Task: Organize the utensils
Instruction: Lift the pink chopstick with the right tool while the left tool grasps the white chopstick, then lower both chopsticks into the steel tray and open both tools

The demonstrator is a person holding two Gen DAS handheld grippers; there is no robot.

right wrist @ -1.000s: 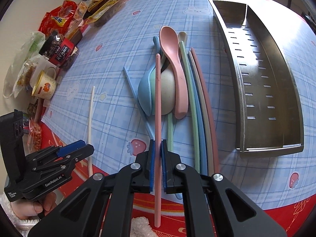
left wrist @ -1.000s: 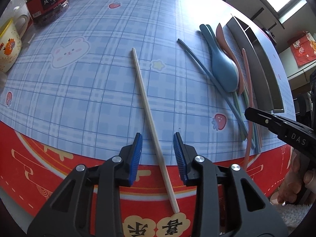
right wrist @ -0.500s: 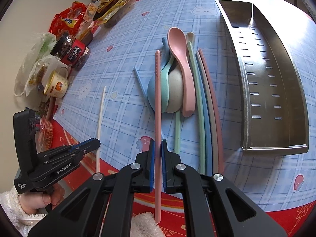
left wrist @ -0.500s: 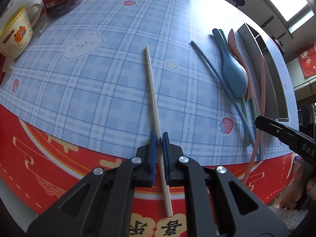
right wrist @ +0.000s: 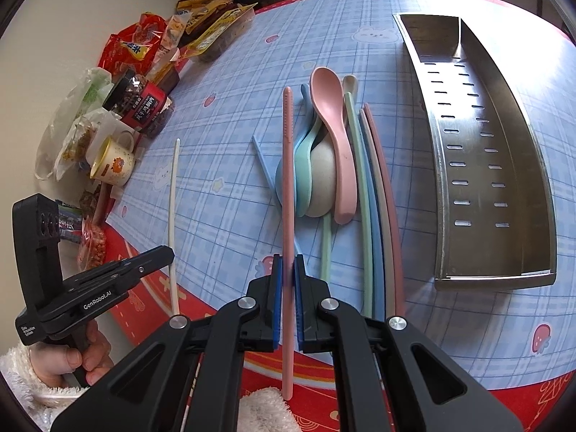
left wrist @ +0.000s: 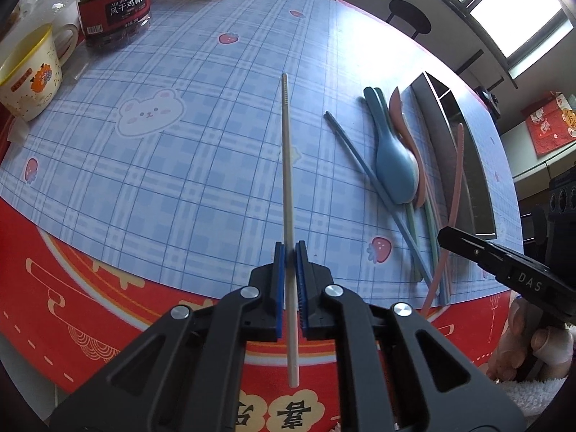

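Observation:
My left gripper (left wrist: 291, 252) is shut on a white chopstick (left wrist: 287, 158), held above the blue plaid tablecloth; it also shows in the right wrist view (right wrist: 173, 208). My right gripper (right wrist: 288, 266) is shut on a pink chopstick (right wrist: 287, 180), held above the table; it also shows in the left wrist view (left wrist: 454, 194). A heap of spoons (right wrist: 324, 165) and several chopsticks (right wrist: 376, 208) lies mid-table. A blue chopstick (left wrist: 363, 169) lies slanted beside the blue spoon (left wrist: 394, 165). The steel perforated tray (right wrist: 518, 151) stands at the right.
A cream mug (left wrist: 27, 75) and a red-labelled jar (left wrist: 113, 7) stand at the far left. Snack bags (right wrist: 201, 25) lie along the wall side. The table's red front edge (left wrist: 108, 288) is close below both grippers.
My left gripper has shut on the white chopstick and lifted it off the table. My right gripper has kept the pink chopstick and risen a little.

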